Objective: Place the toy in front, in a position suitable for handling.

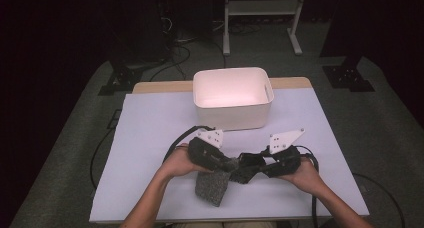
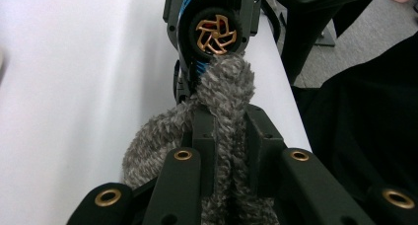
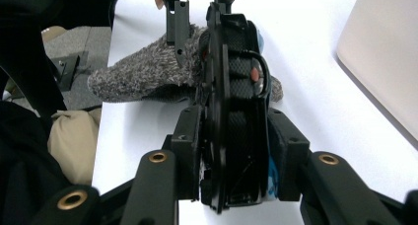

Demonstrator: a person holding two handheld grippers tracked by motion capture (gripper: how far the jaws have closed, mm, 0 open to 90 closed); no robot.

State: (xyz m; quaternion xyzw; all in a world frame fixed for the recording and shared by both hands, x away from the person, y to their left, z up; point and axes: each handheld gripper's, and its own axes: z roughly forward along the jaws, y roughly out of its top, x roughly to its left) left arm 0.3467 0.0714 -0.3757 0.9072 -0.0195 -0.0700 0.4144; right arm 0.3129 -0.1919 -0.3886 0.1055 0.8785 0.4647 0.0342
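Grey fuzzy cloth is pinched in the left gripper, touching the toy car clamped in the right gripper. Beyond both, the white bin looks empty; stowing apparently remains.

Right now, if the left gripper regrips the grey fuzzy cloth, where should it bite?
Probably the loose flap of the grey fuzzy cloth hanging onto the table, coming from the person's side: it is free there, while its upper end bunches against the toy car in the right gripper.
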